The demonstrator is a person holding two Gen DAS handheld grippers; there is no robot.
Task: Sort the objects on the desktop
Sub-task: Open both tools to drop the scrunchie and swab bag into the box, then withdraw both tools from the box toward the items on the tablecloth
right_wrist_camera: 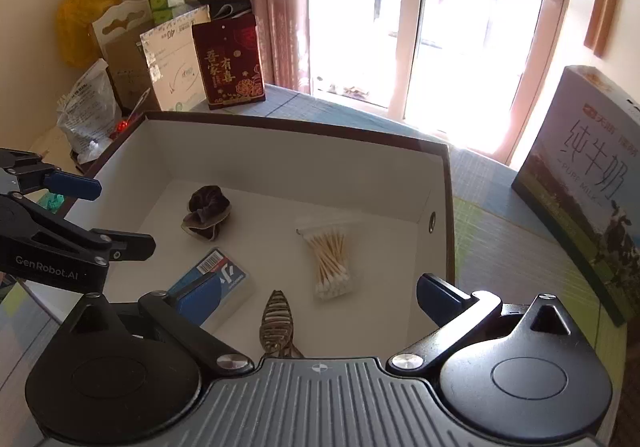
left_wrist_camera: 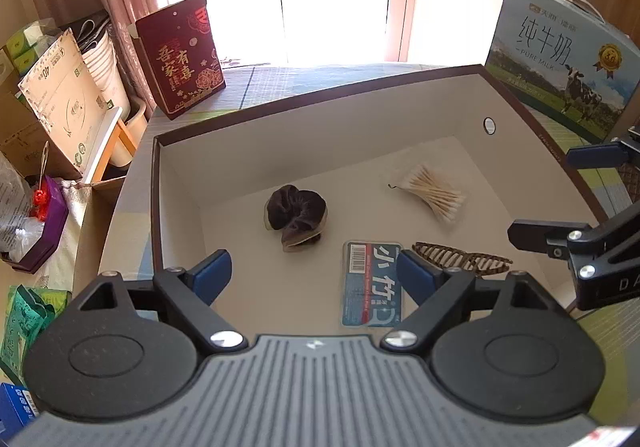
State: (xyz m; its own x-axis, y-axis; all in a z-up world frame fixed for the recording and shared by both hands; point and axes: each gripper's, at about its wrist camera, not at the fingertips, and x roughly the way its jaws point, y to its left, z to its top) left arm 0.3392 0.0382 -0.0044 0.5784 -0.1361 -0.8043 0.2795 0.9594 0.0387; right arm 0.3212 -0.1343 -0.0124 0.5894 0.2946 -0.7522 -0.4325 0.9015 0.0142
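Observation:
A white open box [left_wrist_camera: 320, 119] [right_wrist_camera: 320, 163] with a dark rim holds a brown scrunchie [left_wrist_camera: 296, 213] [right_wrist_camera: 206, 217], a bag of cotton swabs [left_wrist_camera: 434, 191] [right_wrist_camera: 330, 261], a blue floss case [left_wrist_camera: 370, 283] [right_wrist_camera: 228, 271] and a brown hair clip [left_wrist_camera: 460, 257] [right_wrist_camera: 276, 321]. My left gripper [left_wrist_camera: 316, 275] is open and empty above the box's near side, over the case. My right gripper [right_wrist_camera: 320, 299] is open and empty above the hair clip. Each gripper shows in the other's view, the right one [left_wrist_camera: 572, 203] and the left one [right_wrist_camera: 108, 215].
A milk carton box [left_wrist_camera: 560, 67] [right_wrist_camera: 588, 183] stands right of the white box. A red gift box [left_wrist_camera: 182, 55] [right_wrist_camera: 230, 63] stands behind it. Cardboard boxes, bags and cups [left_wrist_camera: 72, 95] crowd the left side. A window lies behind.

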